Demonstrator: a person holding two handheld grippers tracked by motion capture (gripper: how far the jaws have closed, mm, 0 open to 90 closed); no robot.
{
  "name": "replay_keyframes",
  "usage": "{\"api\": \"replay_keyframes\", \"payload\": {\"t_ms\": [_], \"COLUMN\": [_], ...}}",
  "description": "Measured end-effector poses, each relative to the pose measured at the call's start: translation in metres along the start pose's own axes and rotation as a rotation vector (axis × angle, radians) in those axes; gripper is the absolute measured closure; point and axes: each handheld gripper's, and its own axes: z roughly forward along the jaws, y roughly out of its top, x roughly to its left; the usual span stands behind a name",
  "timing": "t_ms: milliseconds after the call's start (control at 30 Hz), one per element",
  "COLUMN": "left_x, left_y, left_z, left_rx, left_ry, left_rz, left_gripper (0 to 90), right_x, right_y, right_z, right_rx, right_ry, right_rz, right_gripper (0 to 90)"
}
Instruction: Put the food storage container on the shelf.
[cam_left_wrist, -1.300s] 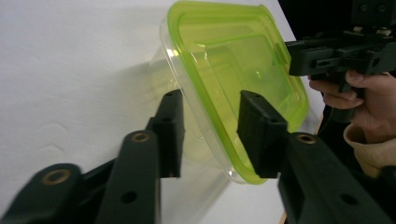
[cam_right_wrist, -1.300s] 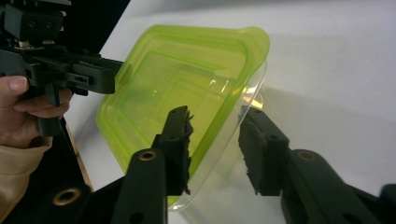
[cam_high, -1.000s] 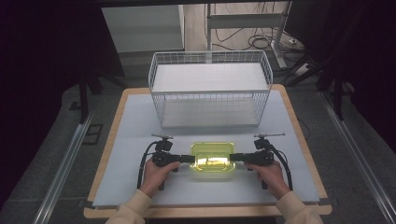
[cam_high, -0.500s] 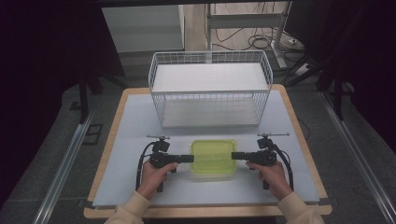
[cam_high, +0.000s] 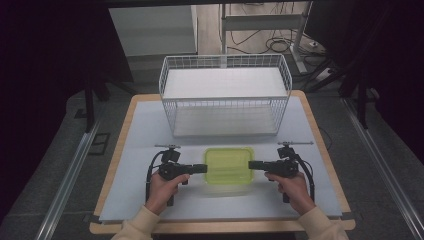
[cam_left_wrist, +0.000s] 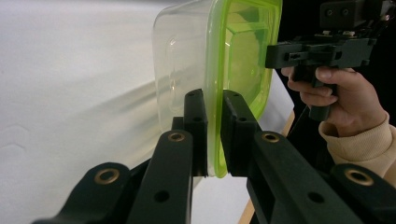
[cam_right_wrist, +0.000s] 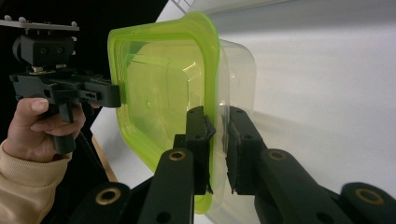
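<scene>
From above, the green-lidded container (cam_high: 228, 166) sits near the table's (cam_high: 150, 125) front edge, the wire basket (cam_high: 225, 95) beyond it; the left gripper (cam_high: 201, 168) and right gripper (cam_high: 253, 165) meet its left and right sides; each gripper view shows its own jaws nearly closed, clamping the lid's (cam_left_wrist: 243, 56) rim.

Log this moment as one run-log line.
left claw: shut on container rim | right claw: shut on container rim | green-lidded container: gripped both sides | wire basket: behind
</scene>
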Motion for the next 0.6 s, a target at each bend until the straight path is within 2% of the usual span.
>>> {"api": "replay_keyframes", "payload": {"t_ms": [233,600], "left_x": [-0.004,-0.013], "left_y": [0.002,0.01], "left_z": [-0.003,-0.012], "left_rx": [-0.009,-0.022], "left_ry": [-0.001,0.004], "left_rz": [0.011,0.037], "left_gripper": [81.9,81.9], "right_x": [0.007,0.016], "right_y": [0.002,0.008], "right_z": [-0.004,-0.008], "right_rx": [-0.02,-0.041], "right_ry": [-0.011,-0.004], "right_rz": [-0.033,-0.051], "right_gripper": [80.4,80.4]}}
